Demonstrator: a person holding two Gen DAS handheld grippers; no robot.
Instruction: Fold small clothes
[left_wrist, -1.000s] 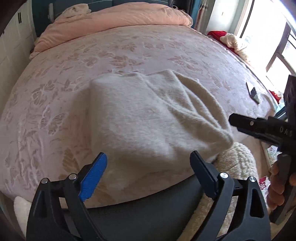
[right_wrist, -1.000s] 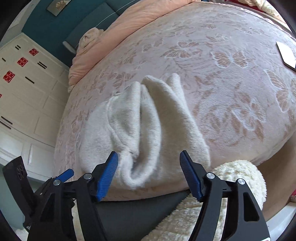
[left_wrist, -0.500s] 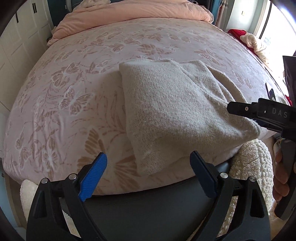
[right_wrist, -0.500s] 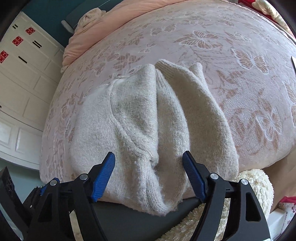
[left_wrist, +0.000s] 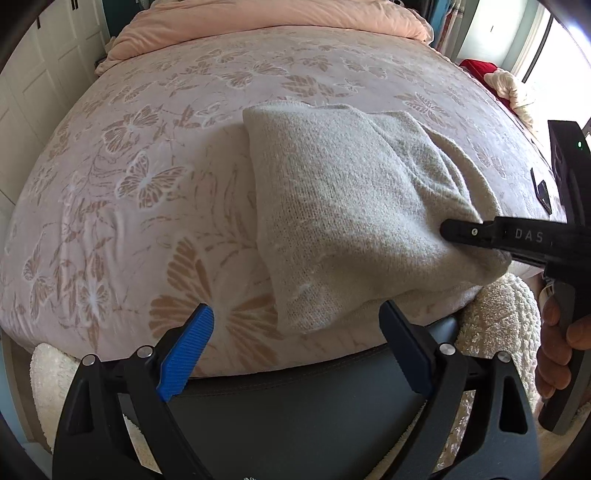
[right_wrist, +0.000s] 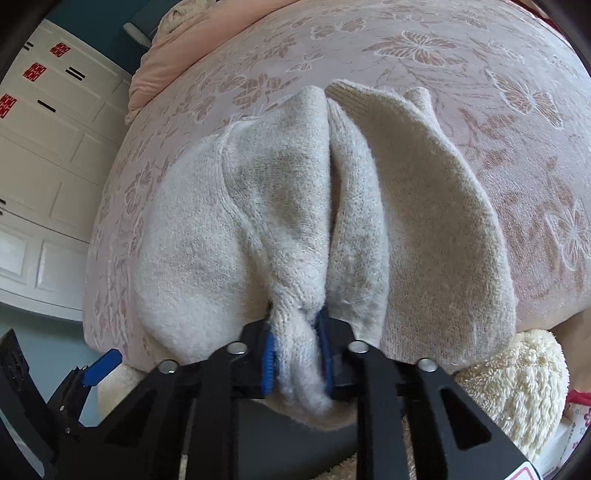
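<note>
Pinching a bunched ridge of knit at the near edge, the right hand-held gripper (right_wrist: 295, 354) has its blue pads closed on the cream woollen knitted garment (right_wrist: 303, 206); its jaws have just been closing, and the fabric is squeezed between them, puffing out on the near side of the pads. The garment lies on the pink bed cover patterned with butterflies (left_wrist: 147, 177), close to the bed's near edge, already gathered into lengthwise folds with a deep crease running away from the grip. Taking hold at that gathered end looks chosen so that several layers can be lifted together rather than one loose flap. The left hand-held gripper (left_wrist: 295, 350) hangs with its jaws spread wide and nothing between them, poised over the bed's edge just short of the garment's near left corner, probably waiting to take that corner so both ends rise evenly. In the left wrist view the right tool reaches in from the side, a person's fingers (left_wrist: 554, 354) wrapped round its handle. A fluffy cream rug (right_wrist: 517, 387) lies below the bed edge, and a peach quilt (left_wrist: 266, 18) is heaped at the far end.
</note>
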